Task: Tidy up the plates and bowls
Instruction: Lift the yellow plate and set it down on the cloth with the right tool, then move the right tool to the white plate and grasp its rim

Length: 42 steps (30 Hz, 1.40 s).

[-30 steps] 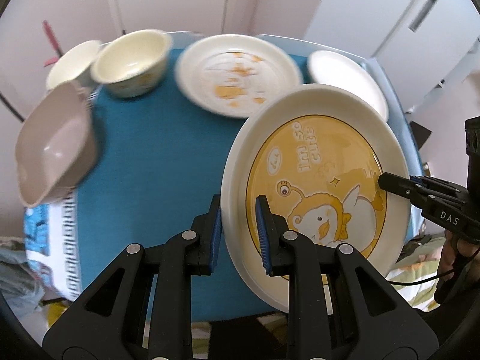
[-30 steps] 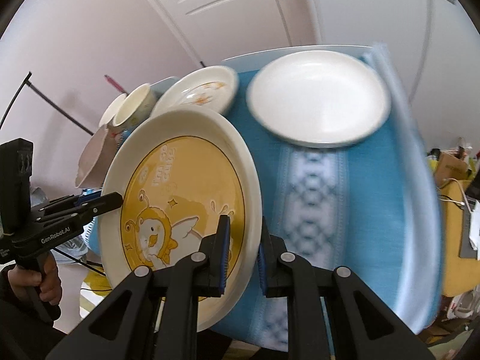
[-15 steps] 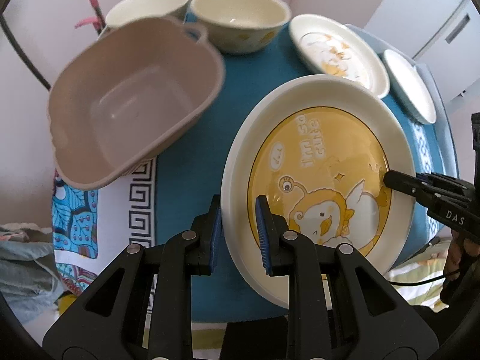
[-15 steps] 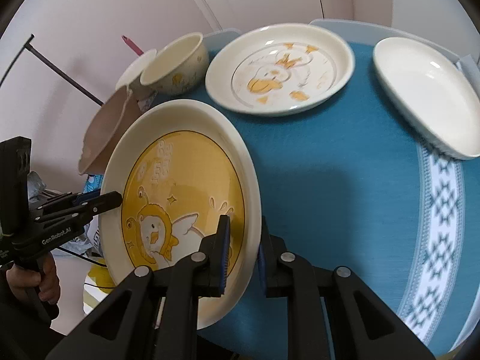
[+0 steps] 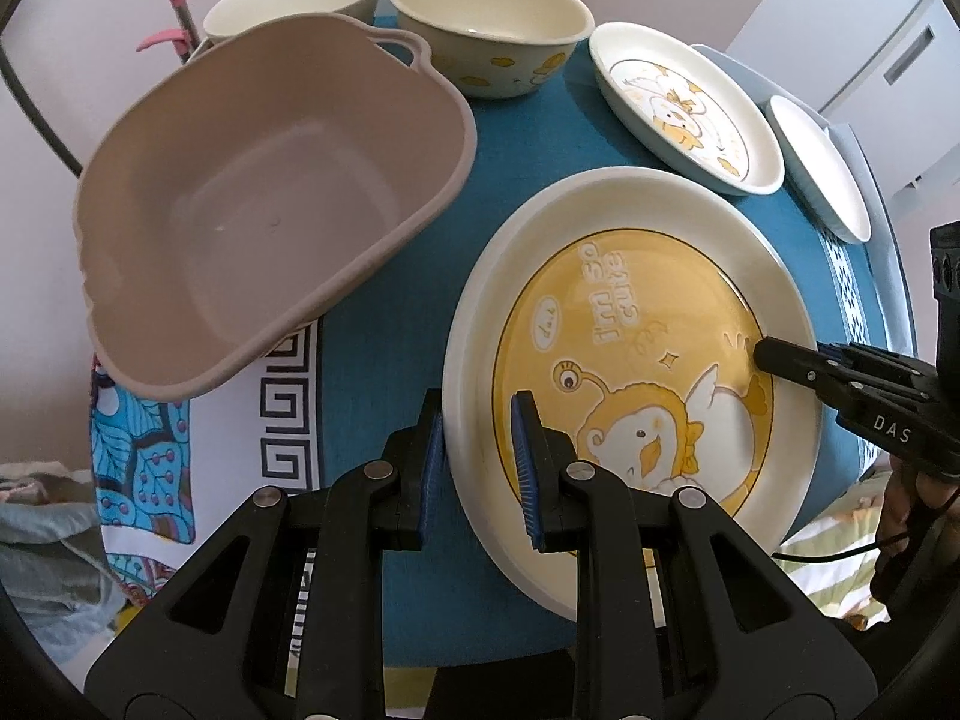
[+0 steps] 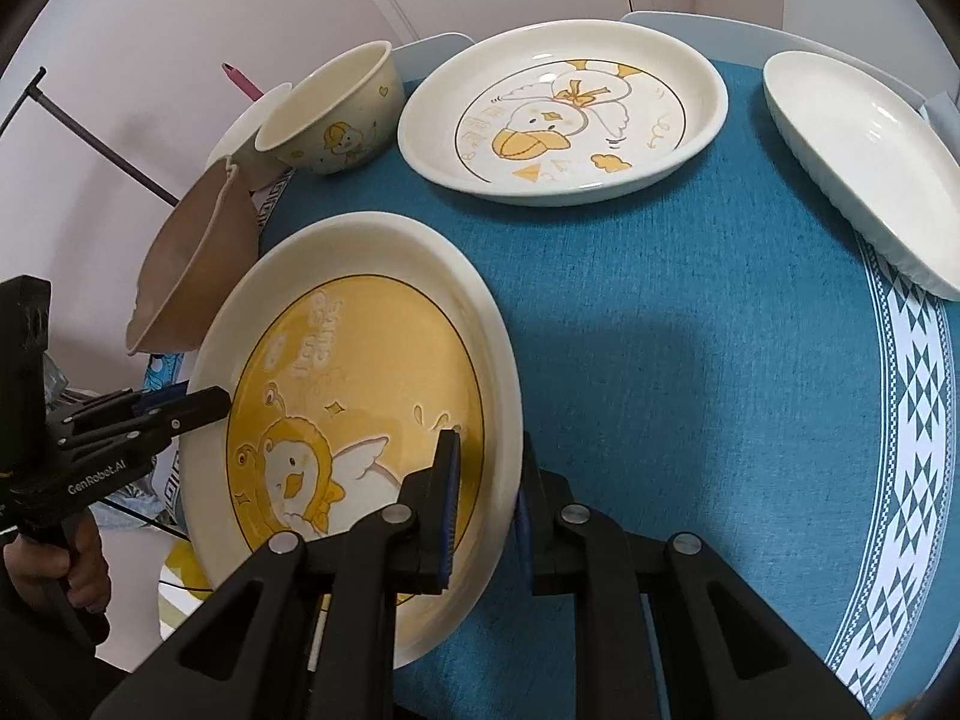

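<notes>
Left wrist view: the left gripper [image 5: 477, 468] pinches the near-left rim of the yellow plate [image 5: 636, 360]. The right gripper [image 6: 483, 501] squeezes the other rim, probably so the big plate stays level. The plate sits over the blue tablecloth [image 6: 660, 324], just right of the brown tub [image 5: 264, 222]; I guess it goes there. I cannot tell if the plate touches the cloth.

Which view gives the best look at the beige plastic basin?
The left wrist view. There the beige basin shows its whole rim, handle and bare interior, lying beside the yellow plate. The right wrist view catches only a sliver of the basin's outer wall, edge-on behind that plate.
</notes>
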Tool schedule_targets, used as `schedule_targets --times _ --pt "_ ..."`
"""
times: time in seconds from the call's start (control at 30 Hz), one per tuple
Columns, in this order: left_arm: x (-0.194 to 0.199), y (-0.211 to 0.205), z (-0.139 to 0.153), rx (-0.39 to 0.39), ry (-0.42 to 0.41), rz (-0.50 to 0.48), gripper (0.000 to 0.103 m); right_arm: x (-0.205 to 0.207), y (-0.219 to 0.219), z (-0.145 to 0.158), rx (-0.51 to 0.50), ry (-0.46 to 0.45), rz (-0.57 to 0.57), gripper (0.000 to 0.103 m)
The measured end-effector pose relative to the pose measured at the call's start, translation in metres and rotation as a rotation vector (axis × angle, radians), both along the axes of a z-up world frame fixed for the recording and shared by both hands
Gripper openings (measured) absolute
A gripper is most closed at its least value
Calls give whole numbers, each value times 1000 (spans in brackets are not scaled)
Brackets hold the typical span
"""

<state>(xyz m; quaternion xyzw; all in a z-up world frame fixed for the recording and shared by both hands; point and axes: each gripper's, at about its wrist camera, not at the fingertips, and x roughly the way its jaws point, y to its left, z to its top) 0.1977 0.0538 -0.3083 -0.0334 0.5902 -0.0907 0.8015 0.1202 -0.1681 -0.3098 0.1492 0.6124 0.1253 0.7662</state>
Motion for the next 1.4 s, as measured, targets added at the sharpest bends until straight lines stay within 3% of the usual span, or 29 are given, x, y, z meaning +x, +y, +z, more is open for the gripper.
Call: schedule_targets --times 0.2,0.3,0.37,0.43,0.63,0.8,0.9,0.97,1.03,1.13,1.23,1.4 --pt "0 1 0 12 -2 -1 19 0 3 1 -2 -1 -19 15" --pt "0 -3 -2 29 -6 -1 27 1 7 1 -13 2 -22 15" --pt "-1 -4 -2 59 -12 -7 55 1 7 2 -11 3 -30 16" --pt "-4 -6 3 71 -42 -9 66 0 7 4 2 -4 -43 24" --pt "-16 -9 37 45 -75 -17 66 -9 -7 42 9 -33 -75 28" --pt "-19 -27 87 37 -199 -45 66 -11 -32 79 -30 -101 -99 28" --pt "-10 -46 123 -15 -280 -92 68 -13 -52 102 -49 -149 -160 29" --pt "0 -67 147 -41 -351 -149 88 -15 -68 118 -53 -192 -205 48" --pt "13 -88 169 -54 -423 -200 103 -17 -86 136 -74 -238 -259 95" --pt "39 -122 190 -100 -456 -288 103 -21 -113 158 -99 -303 -357 100" --pt "67 -152 201 -151 -443 -373 103 -31 -145 174 -48 -371 -450 102" --pt "127 -207 194 -199 -328 -472 103 -24 -190 170 -143 -276 -550 102"
